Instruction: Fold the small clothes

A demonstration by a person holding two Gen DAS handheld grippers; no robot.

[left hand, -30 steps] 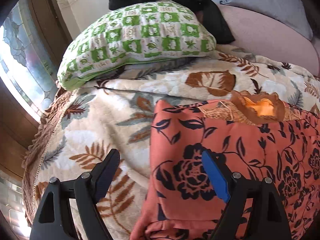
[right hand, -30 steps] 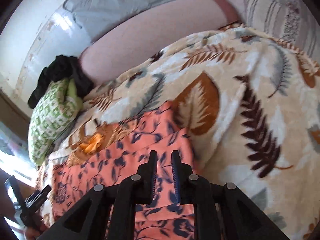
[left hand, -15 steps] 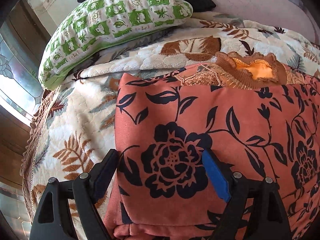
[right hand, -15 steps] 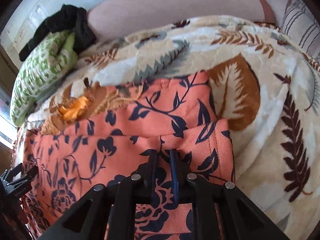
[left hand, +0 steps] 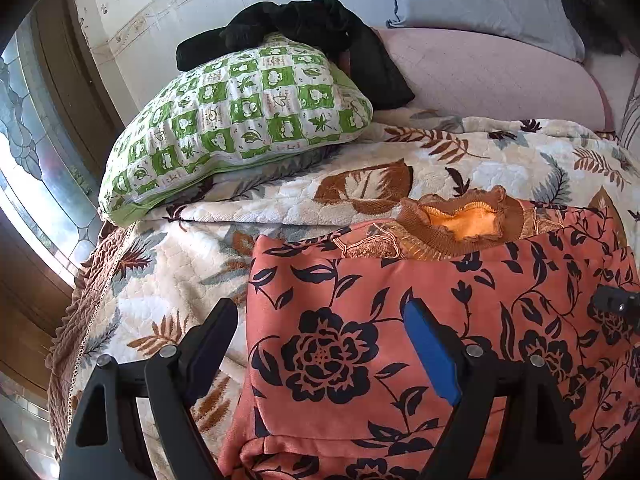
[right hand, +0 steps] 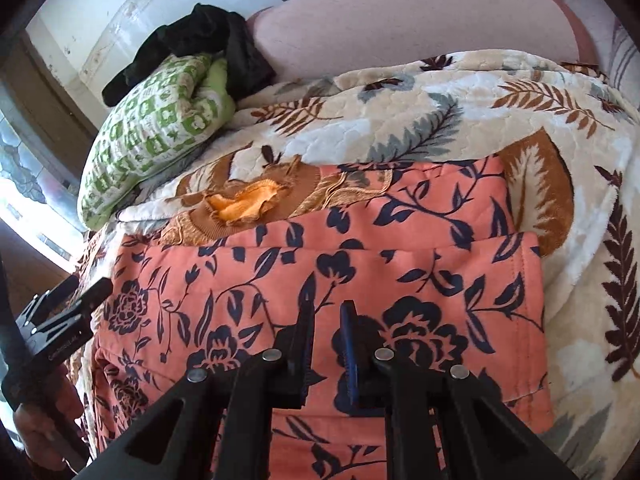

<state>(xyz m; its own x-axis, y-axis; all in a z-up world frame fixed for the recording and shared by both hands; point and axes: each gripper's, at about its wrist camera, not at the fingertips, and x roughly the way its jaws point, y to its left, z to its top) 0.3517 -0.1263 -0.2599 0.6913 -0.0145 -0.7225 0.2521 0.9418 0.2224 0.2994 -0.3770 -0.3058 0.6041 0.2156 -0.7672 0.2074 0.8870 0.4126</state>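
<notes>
- coral floral garment (left hand: pixel 400 320) spread on the bed's leaf-print blanket (left hand: pixel 280 196), lower part doubled up over the upper part so a straight fold edge runs across below the brown knit collar (left hand: pixel 460 220) with its orange lining.
- in the right wrist view, same garment (right hand: pixel 360 248) seen with two stacked layers, the top layer's stitched hem lying along its right-hand side; looks like a first fold already laid, judged from the lie of the cloth.
- left hand-held gripper (left hand: pixel 320 340) spread wide, straddling the left edge of the garment: one finger over the blanket, the blue-padded one over the fabric, nothing pinched; probably placed to take that side edge or just let go of it, cannot tell which.
- right hand-held gripper (right hand: pixel 326 344) with jaws drawn nearly together, only a narrow slot between; cannot tell whether a pinch of cloth sits in that slot, since dark print lies right behind it.
- left tool also visible at the left border of the right wrist view (right hand: pixel 60 320), low and near the garment's left side.
- green checked pillow (left hand: pixel 240 120) with black cloth (left hand: pixel 304 28) draped on it, well apart at the head of the bed, clear of the folding area.
- likely next need: a side fold inward, keeping the layers aligned so the slippery top layer does not slide.
</notes>
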